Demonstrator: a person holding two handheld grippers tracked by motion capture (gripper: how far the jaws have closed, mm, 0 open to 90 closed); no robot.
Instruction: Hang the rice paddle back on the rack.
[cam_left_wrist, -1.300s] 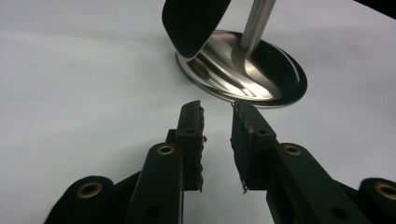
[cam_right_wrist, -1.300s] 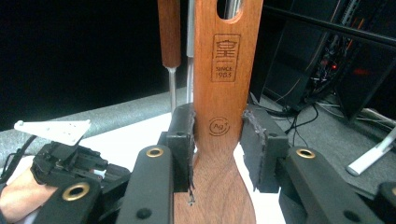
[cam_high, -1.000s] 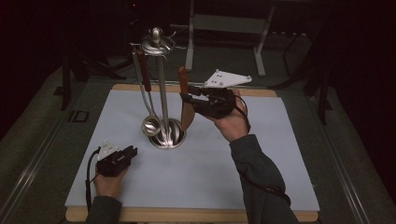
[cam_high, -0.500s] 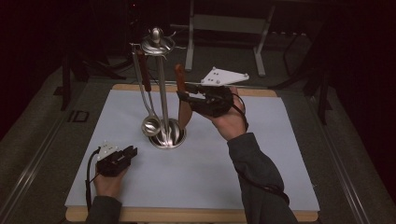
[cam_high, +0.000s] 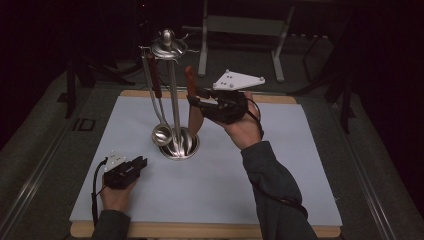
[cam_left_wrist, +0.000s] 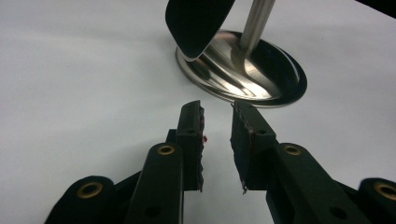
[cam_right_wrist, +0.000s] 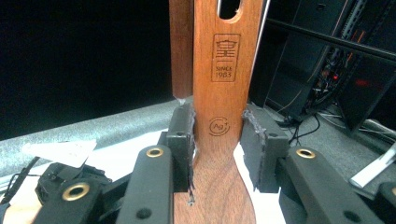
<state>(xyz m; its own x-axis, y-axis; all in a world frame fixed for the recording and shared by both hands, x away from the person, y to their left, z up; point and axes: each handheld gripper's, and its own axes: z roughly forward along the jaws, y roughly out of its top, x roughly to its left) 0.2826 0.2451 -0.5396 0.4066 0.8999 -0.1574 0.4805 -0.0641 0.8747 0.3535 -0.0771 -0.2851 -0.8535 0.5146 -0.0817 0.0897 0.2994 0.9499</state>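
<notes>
A pale sheet covers the wooden worktop (cam_high: 280, 235), whose bare wood shows as a strip along the near and far edges; around it the room is dark, with grey floor and the legs of a metal frame (cam_high: 240, 30) beyond the far edge. Near the middle of the worktop, somewhat toward the far left, stands a steel utensil stand (cam_high: 175, 100) on a round base, and a ladle (cam_high: 161, 131) hangs from its top with the bowl just above the base. The right tongs (cam_high: 196, 100) are raised beside the stand's post and clamp a wooden spatula (cam_high: 194, 115) across its handle; the right gripper view shows both pads pressed to the handle's edges, the blade cut off at the bottom and the hanging hole cut off at the top. The left tongs (cam_high: 141, 162) rest low near the near left corner, parted with nothing between them, pointing at the stand's base (cam_left_wrist: 247, 70). The ladle's bowl is dark and cropped in the left gripper view. The whole right half and the near middle of the worktop lie open.
</notes>
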